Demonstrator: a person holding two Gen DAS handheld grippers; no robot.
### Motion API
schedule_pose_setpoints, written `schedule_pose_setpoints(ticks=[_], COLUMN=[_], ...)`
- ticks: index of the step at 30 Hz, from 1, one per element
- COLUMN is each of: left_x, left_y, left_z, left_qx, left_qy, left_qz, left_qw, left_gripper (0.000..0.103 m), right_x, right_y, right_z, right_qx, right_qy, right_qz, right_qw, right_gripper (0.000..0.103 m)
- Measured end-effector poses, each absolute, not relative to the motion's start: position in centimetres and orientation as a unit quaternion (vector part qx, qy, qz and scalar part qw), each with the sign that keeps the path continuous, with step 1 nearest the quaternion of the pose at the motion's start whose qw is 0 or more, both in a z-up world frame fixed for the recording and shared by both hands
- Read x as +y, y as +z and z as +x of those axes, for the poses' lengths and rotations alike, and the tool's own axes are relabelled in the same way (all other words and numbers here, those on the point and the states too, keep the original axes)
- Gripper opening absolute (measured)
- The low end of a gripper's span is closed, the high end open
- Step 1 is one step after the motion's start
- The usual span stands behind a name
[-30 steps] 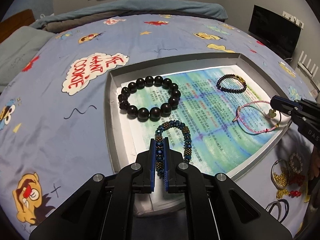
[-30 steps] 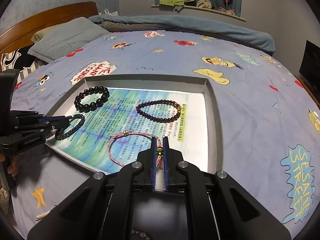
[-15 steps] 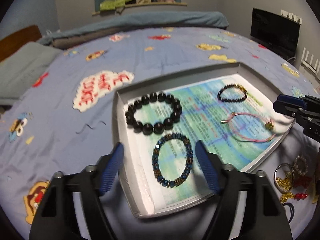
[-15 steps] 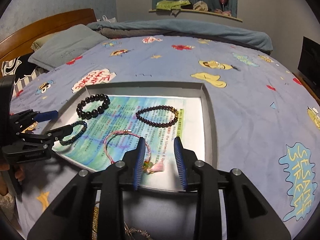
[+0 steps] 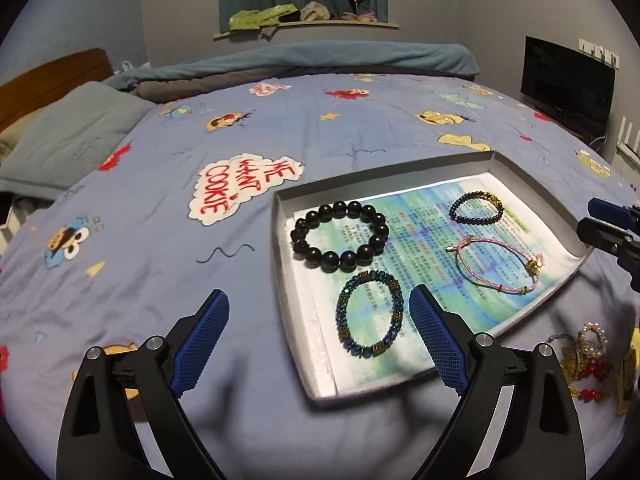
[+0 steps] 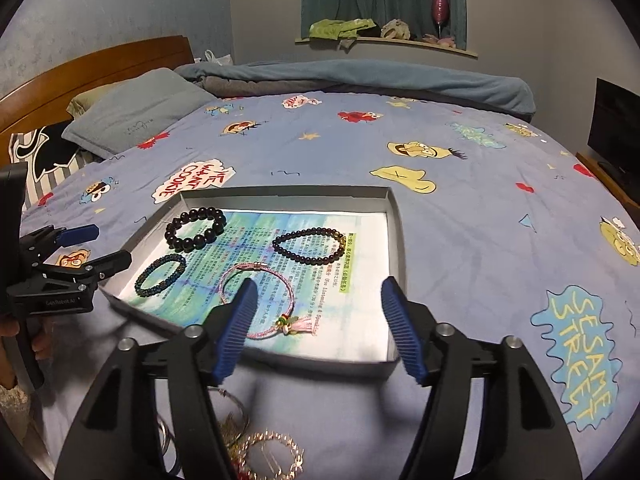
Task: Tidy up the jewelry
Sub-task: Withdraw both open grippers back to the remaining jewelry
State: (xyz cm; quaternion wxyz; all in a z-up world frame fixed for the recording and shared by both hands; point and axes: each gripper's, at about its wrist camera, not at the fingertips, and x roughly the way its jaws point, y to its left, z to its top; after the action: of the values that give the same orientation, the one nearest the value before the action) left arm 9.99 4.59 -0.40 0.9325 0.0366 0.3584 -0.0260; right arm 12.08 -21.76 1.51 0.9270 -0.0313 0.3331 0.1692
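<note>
Both bracelets have been released into the tray (image 5: pixel 404 172); left claw (image 5: pixel 318 342) and right claw (image 6: pixel 316 326) are spread empty. Loose jewelry (image 6: pixel 268 452) is likely fetched next.

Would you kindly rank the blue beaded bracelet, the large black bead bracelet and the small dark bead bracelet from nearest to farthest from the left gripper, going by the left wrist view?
1. Blue beaded bracelet: near end of the tray, just ahead of the open left gripper.
2. Large black bead bracelet: beyond it, tray's left side.
3. Small dark bead bracelet: far right of the tray.
</note>
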Motion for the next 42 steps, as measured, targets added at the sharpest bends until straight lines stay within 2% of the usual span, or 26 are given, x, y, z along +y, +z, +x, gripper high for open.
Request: schedule_pose_setpoints(ticks=[3, 8, 16, 37, 42], left_x=[4.9, 4.3, 3.2, 1.3, 0.0], left_y=[0.1, 0.4, -0.3, -3.2, -4.3], left_z=[9.0, 7.3, 3.7, -2.5, -3.0], left_qx=[0.354, 0.35, 0.361, 0.403, 0.414], left_qy=[-0.016, -0.009, -0.04, -0.1, -0.112], left_qz=[0.036, 0.065, 0.083, 0.079, 0.097], left_qw=[0.935, 0.935, 0.928, 0.906, 0.898], left_gripper=[0.092, 0.093, 0.093, 0.093, 0.093], right_x=[-22.3, -23.1, -23.7, -25.4, -24.6], right_y=[2.0, 2.8, 2.9, -1.3, -2.6], right_z=[11.2, 9.7, 6.8, -0.2, -0.9], right_qx=[0.329, 0.324, 0.323, 0.373, 0.386], right_qy=[0.168, 0.166, 0.163, 0.168, 0.17], right_qz=[-0.027, -0.02, -0.028, -0.022, -0.044], right_qw=[0.929, 0.931, 0.932, 0.912, 0.906], right_gripper=[0.075, 0.081, 0.082, 0.087, 0.094])
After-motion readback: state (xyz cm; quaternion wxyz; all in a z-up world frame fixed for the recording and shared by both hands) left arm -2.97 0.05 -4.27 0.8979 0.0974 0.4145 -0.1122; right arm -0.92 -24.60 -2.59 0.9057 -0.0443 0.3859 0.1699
